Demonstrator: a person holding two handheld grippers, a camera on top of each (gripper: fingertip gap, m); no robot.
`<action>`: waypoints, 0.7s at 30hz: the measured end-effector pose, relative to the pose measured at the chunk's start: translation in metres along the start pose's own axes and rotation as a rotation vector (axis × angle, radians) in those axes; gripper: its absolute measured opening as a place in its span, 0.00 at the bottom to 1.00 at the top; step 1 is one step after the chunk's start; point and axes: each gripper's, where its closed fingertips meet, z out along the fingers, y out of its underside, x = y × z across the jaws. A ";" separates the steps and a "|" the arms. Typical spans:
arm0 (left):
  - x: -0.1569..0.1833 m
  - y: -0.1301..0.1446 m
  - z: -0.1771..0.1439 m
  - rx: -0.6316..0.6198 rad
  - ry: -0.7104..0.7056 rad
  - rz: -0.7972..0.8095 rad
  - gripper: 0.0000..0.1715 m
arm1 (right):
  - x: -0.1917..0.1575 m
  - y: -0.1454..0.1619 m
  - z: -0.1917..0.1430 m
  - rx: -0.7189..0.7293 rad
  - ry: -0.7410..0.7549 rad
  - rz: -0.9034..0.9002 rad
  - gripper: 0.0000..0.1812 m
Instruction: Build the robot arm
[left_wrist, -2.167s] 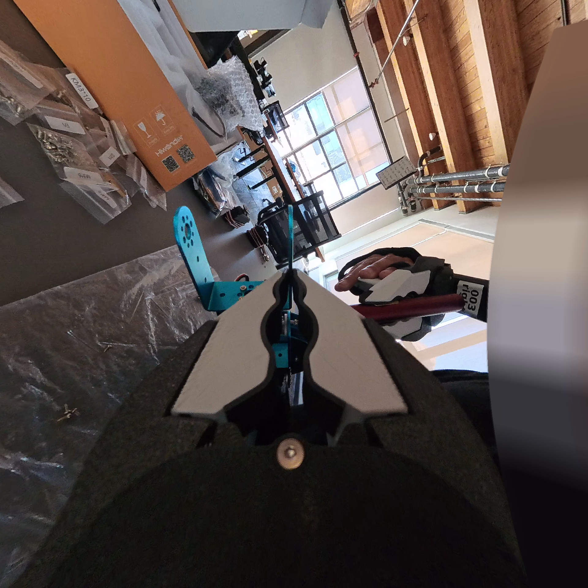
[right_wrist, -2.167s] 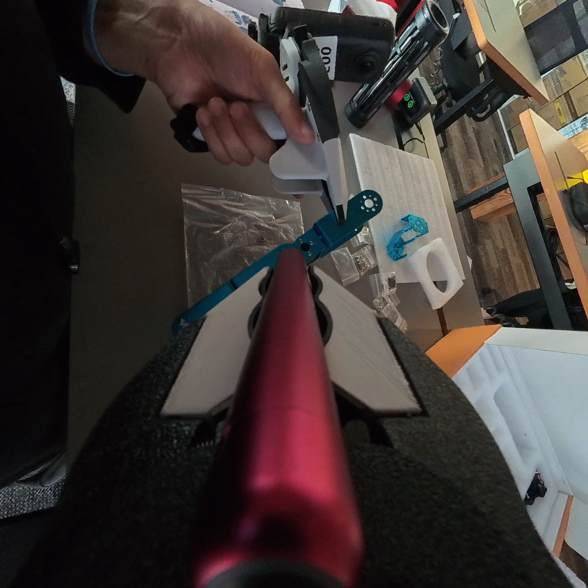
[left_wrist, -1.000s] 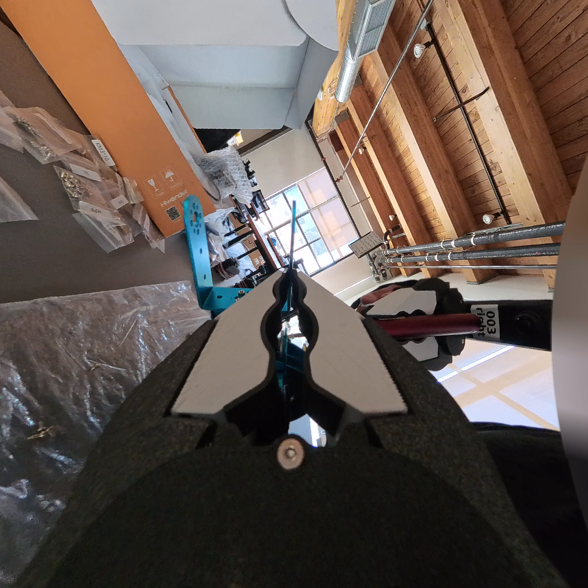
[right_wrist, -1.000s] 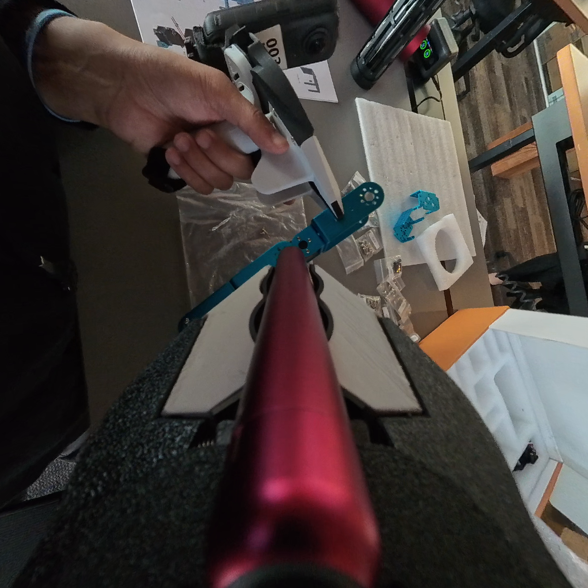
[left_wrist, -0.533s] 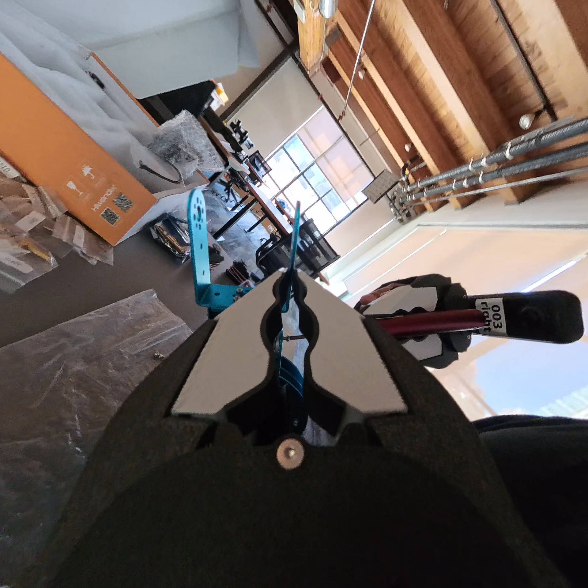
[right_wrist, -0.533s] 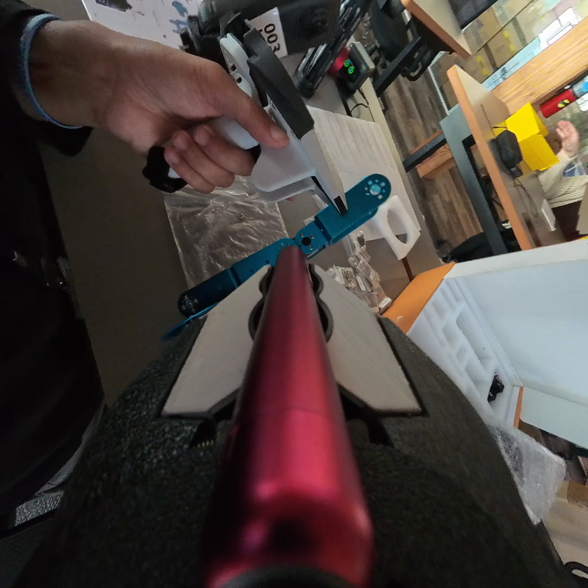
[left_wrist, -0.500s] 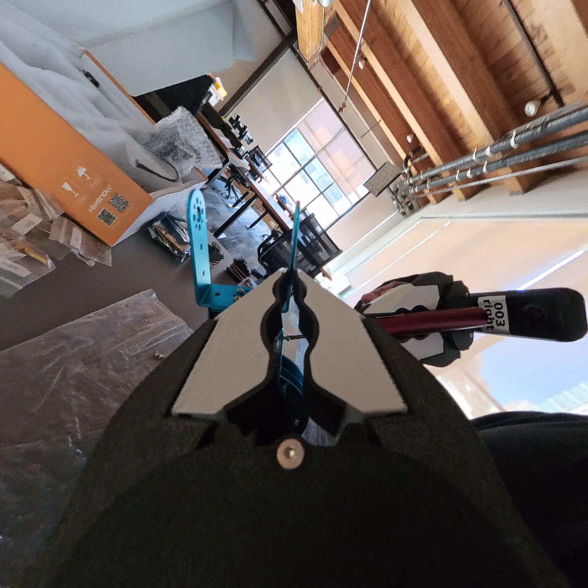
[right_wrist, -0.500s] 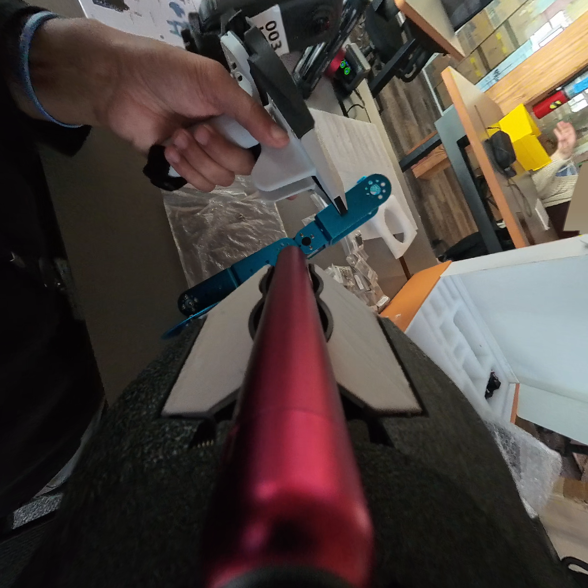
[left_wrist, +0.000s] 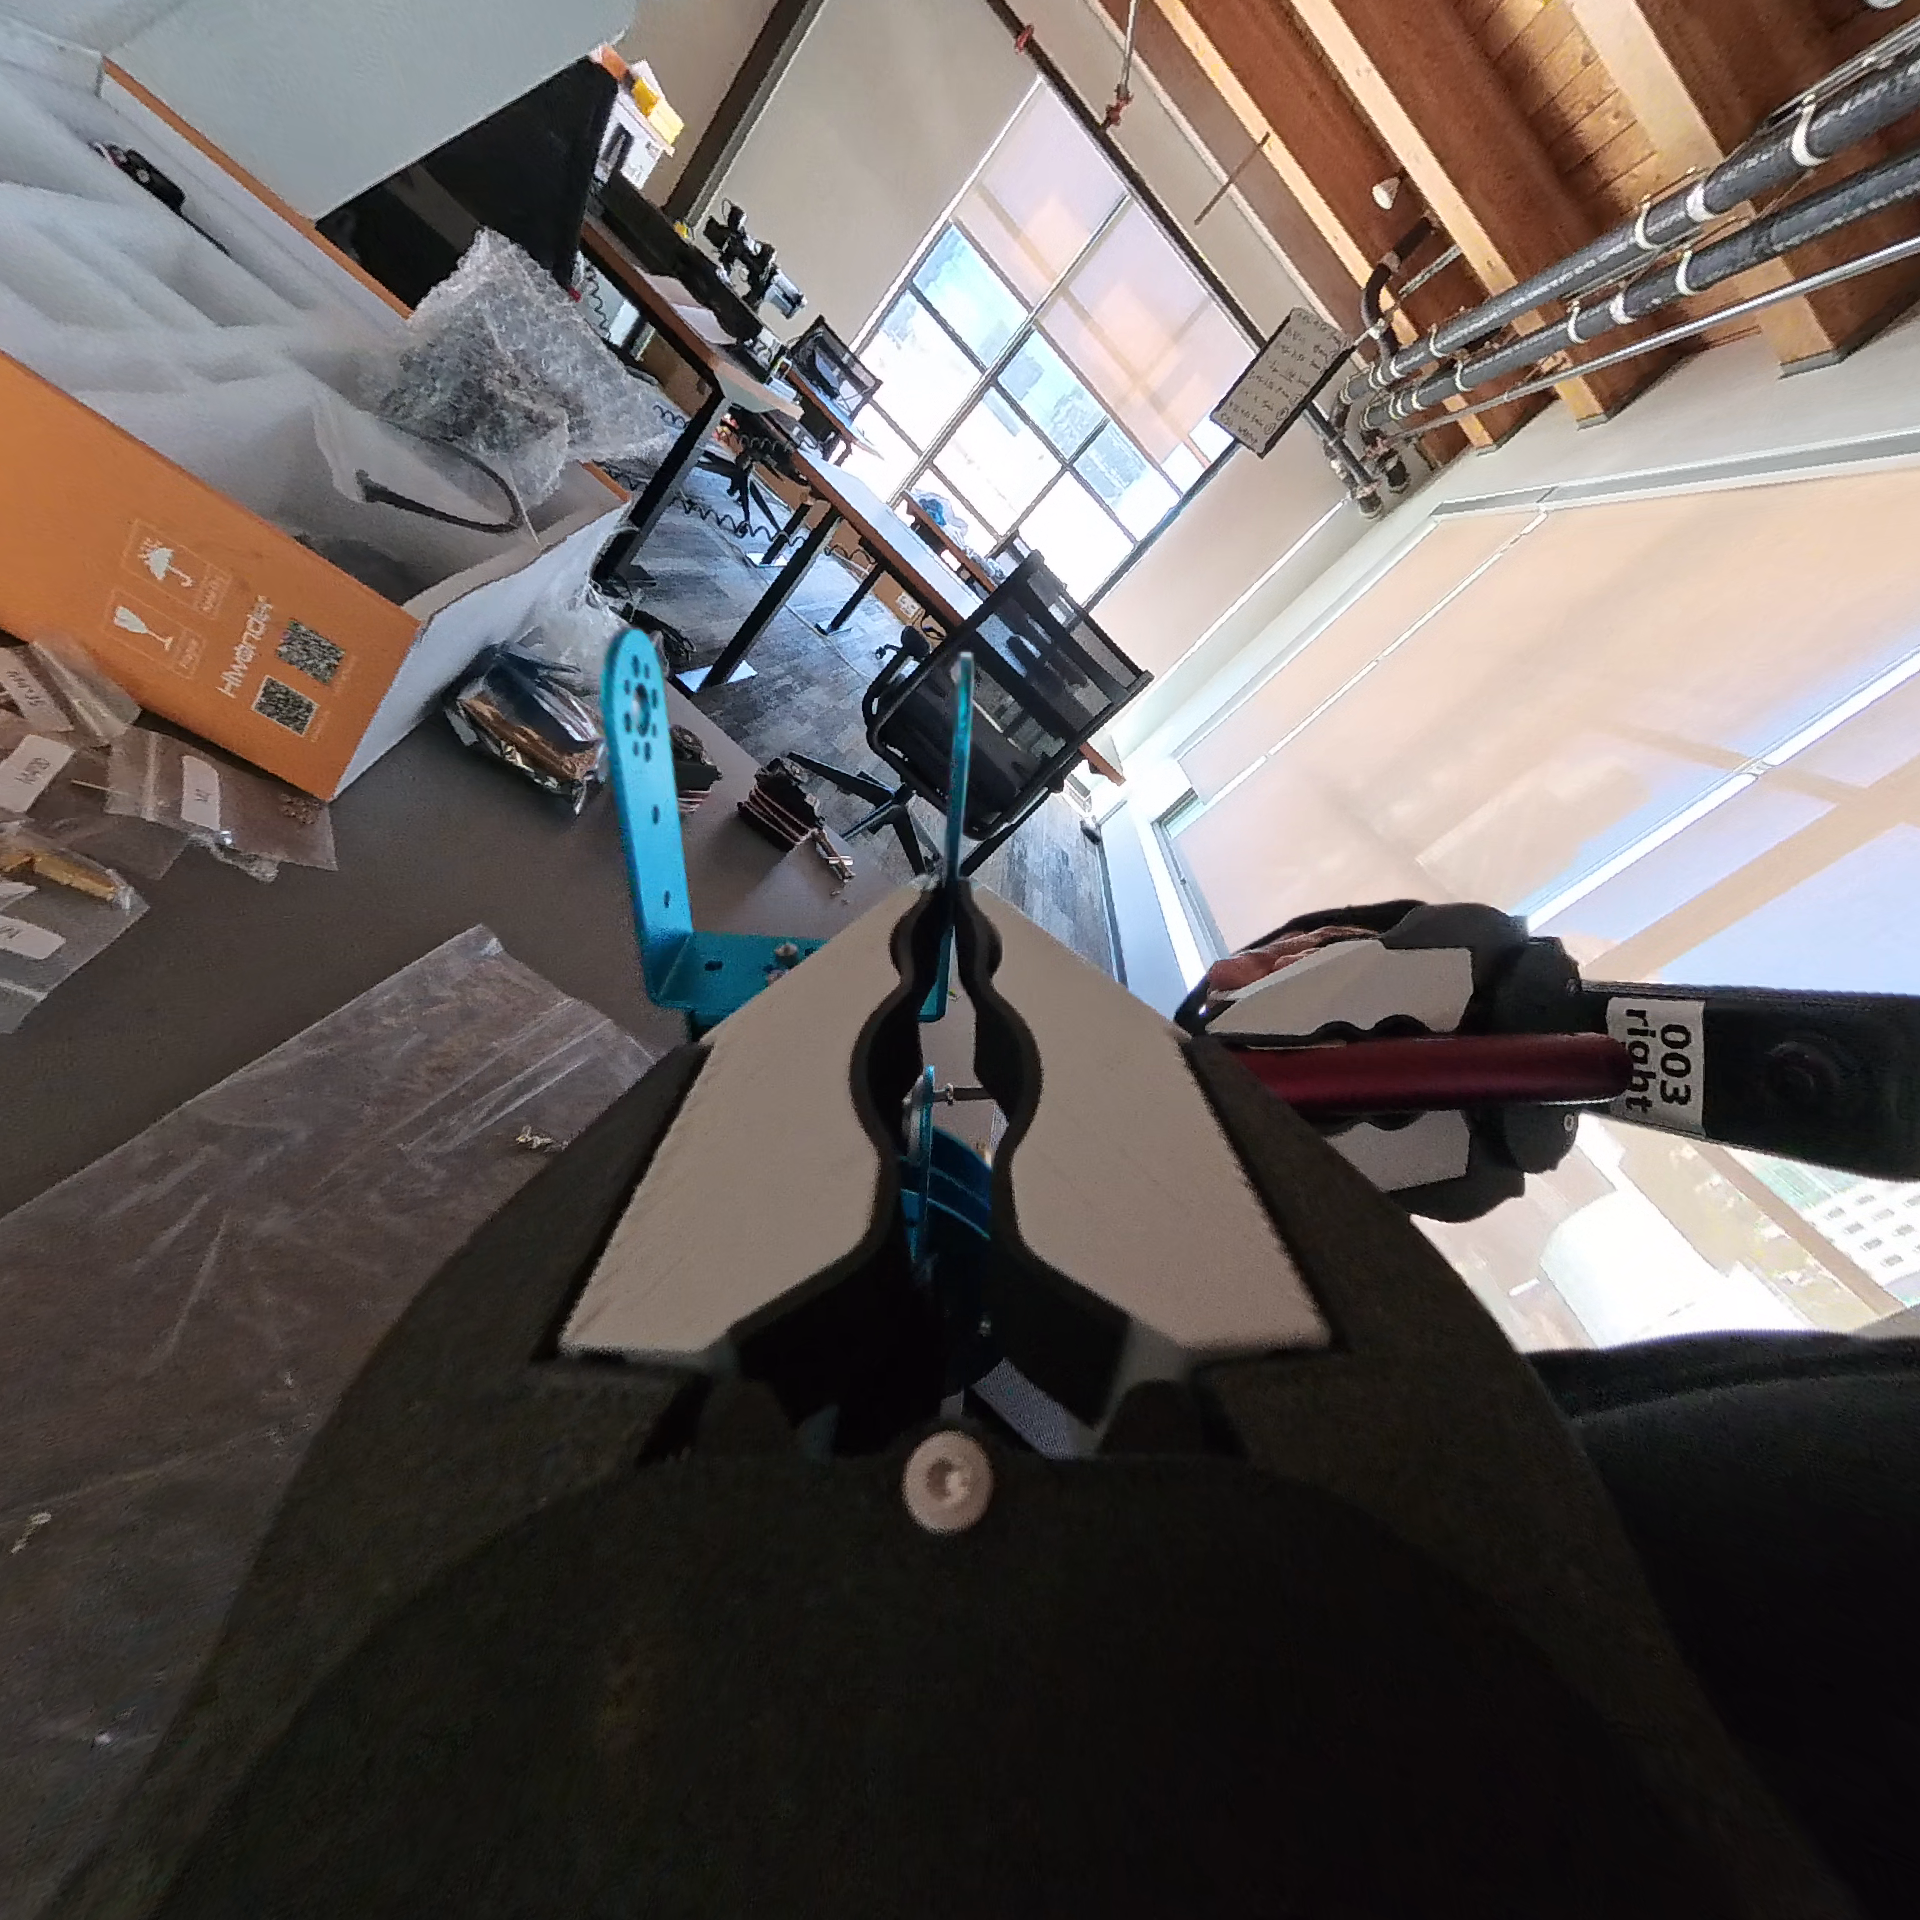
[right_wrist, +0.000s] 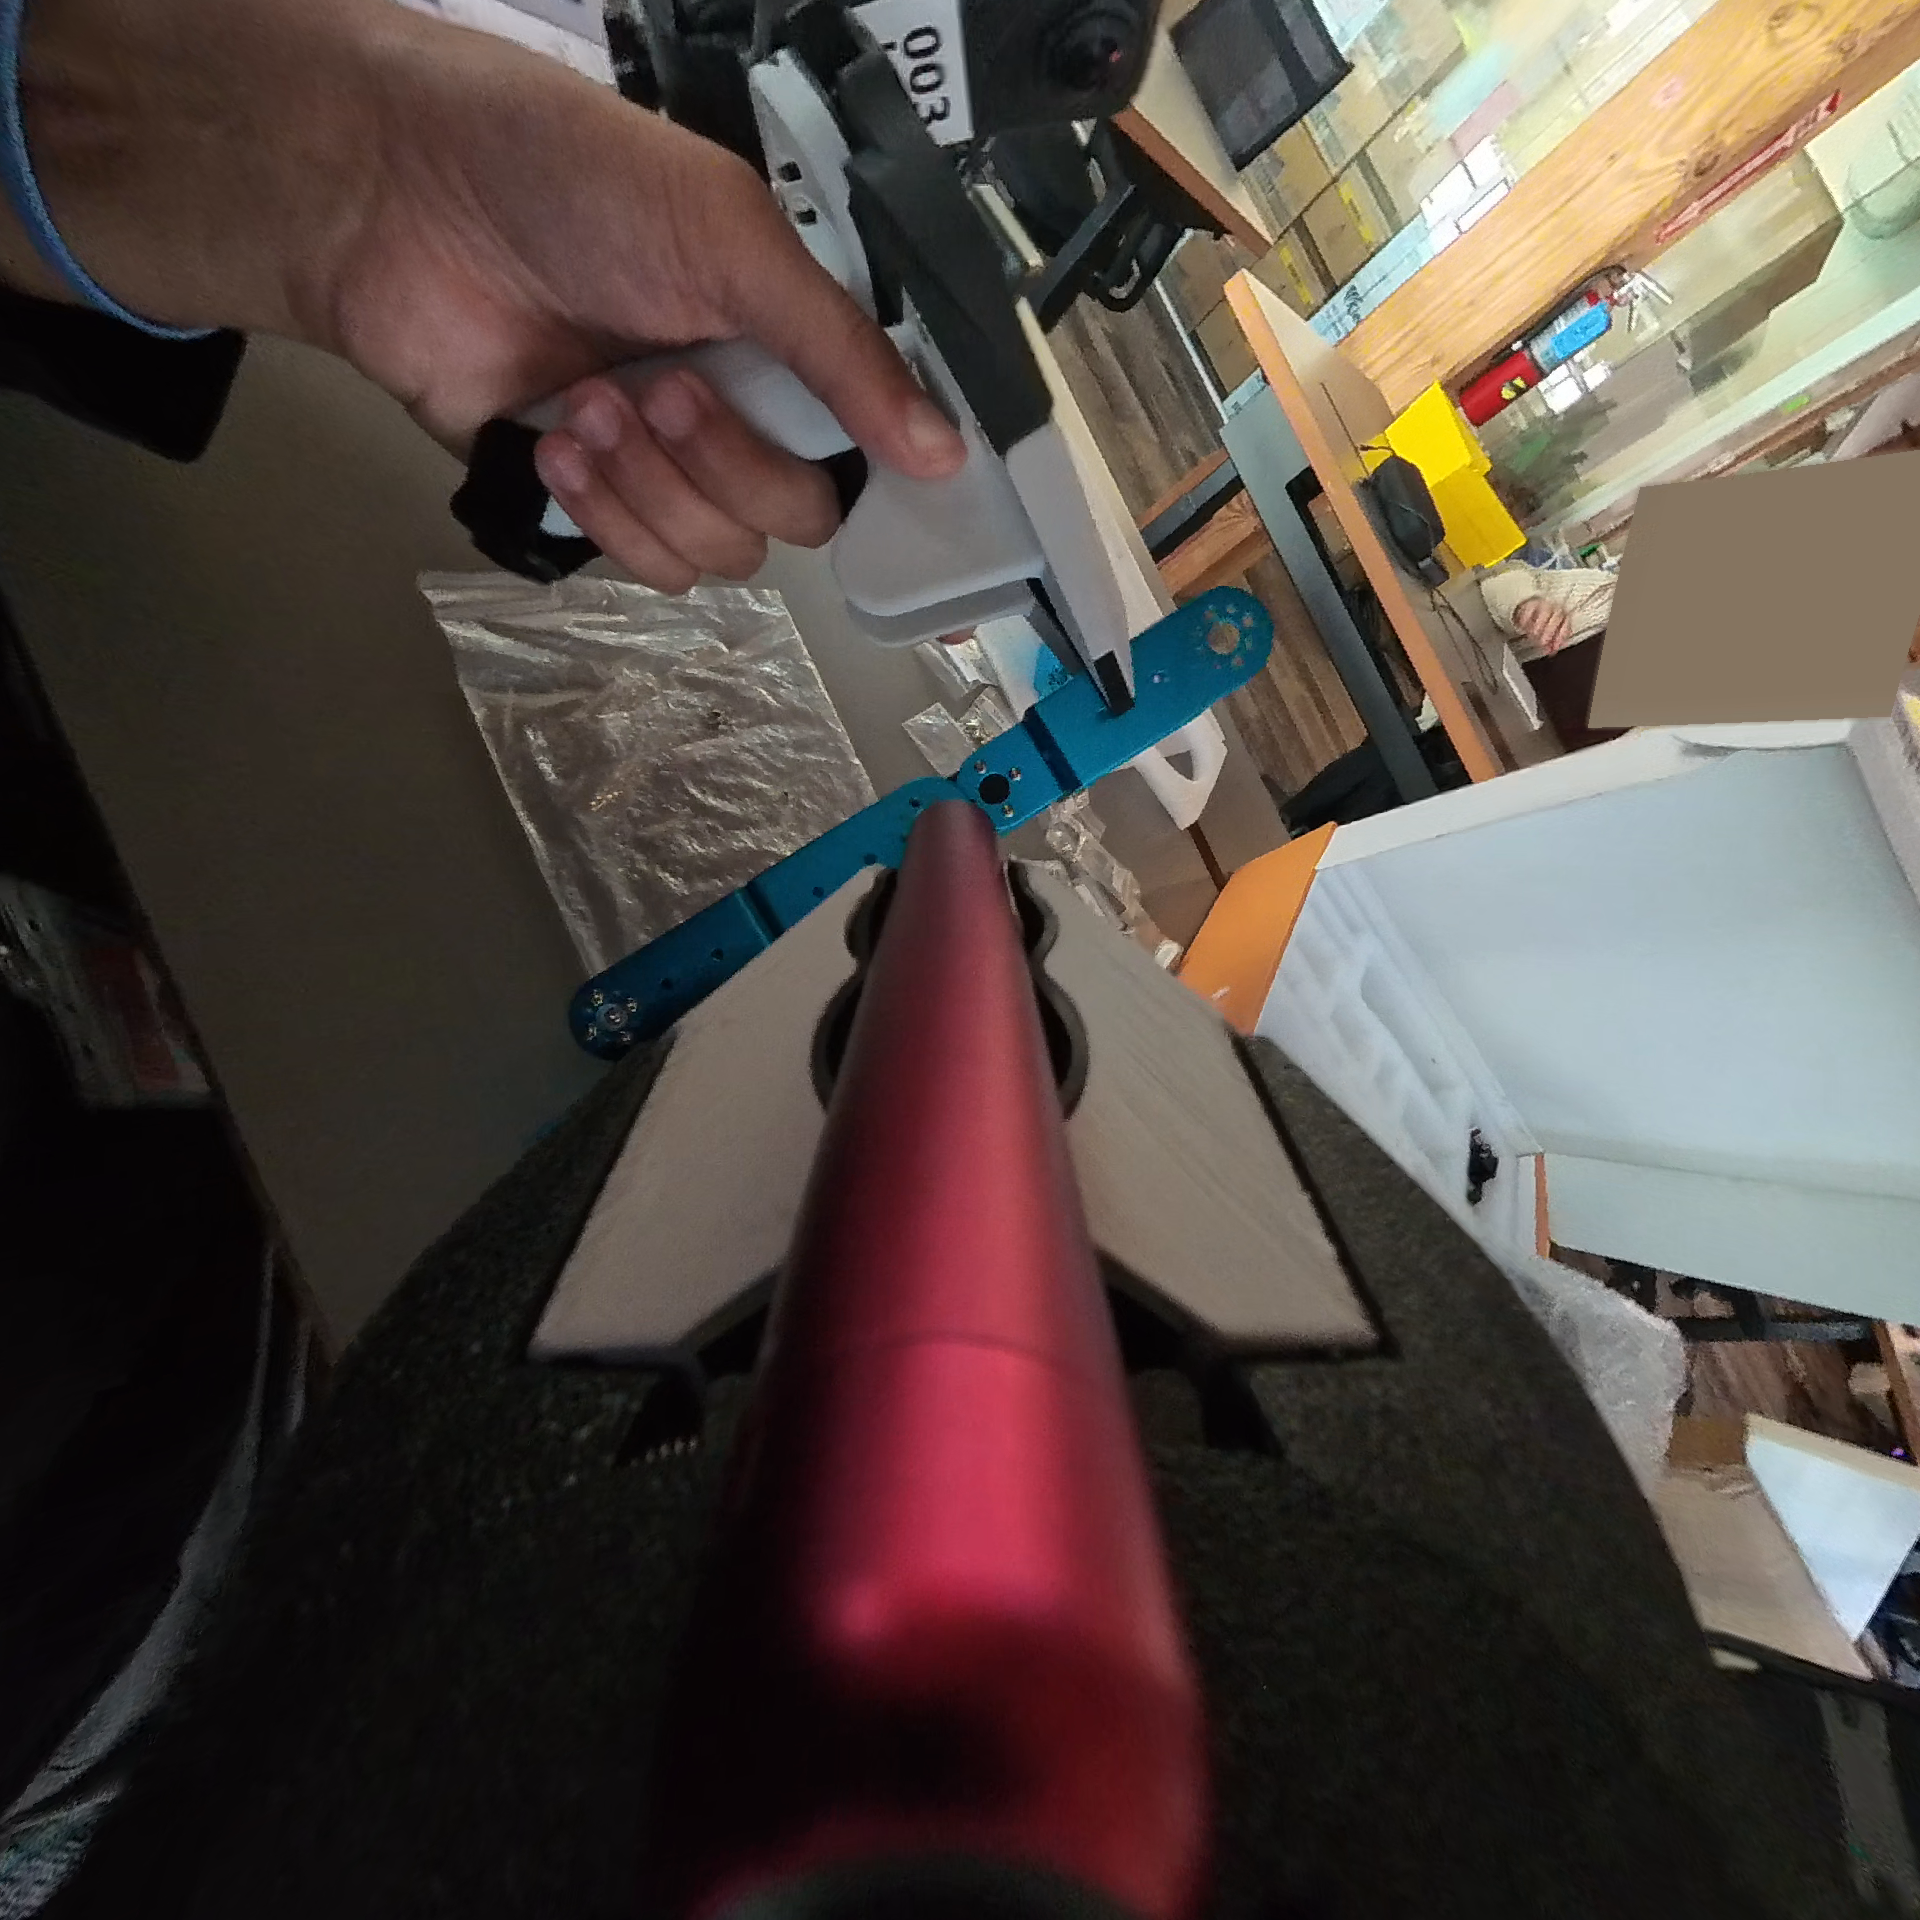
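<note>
My left gripper (left_wrist: 943, 896) is shut on the thin edge of a blue metal bracket (left_wrist: 652, 821) and holds it above the table. In the right wrist view a hand (right_wrist: 582, 312) holds that gripper, clamped on the bracket (right_wrist: 1122, 732) near its round end. My right gripper (right_wrist: 951, 878) is shut on a red screwdriver (right_wrist: 935, 1299). The screwdriver's front end sits at a hole in the middle of the bracket; its tip is hidden. The right gripper and the screwdriver (left_wrist: 1434, 1070) also show at the right of the left wrist view.
A clear plastic sheet (left_wrist: 312, 1195) with loose screws lies on the dark table (left_wrist: 436, 810). Small bags of hardware (left_wrist: 62, 831) lie by an orange box (left_wrist: 208, 623). A white foam-lined box (right_wrist: 1558, 987) stands to the right. Desks and an office chair (left_wrist: 997, 707) stand beyond. The gap from one gripper's tips to the other's is roughly 9 cm.
Both grippers have tilted and turned together, so the room behind has shifted. The bracket stays clamped in the left gripper and the screwdriver stays at the bracket.
</note>
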 end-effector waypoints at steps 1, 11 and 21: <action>0.001 0.000 0.001 0.009 -0.002 0.003 0.00 | 0.001 0.000 -0.001 -0.006 -0.002 0.034 0.13; 0.009 0.002 0.003 0.053 -0.003 0.057 0.00 | -0.002 -0.001 -0.007 -0.041 0.035 0.016 0.12; 0.014 0.005 0.004 0.002 0.017 0.091 0.00 | -0.007 -0.003 -0.010 -0.054 0.062 0.023 0.13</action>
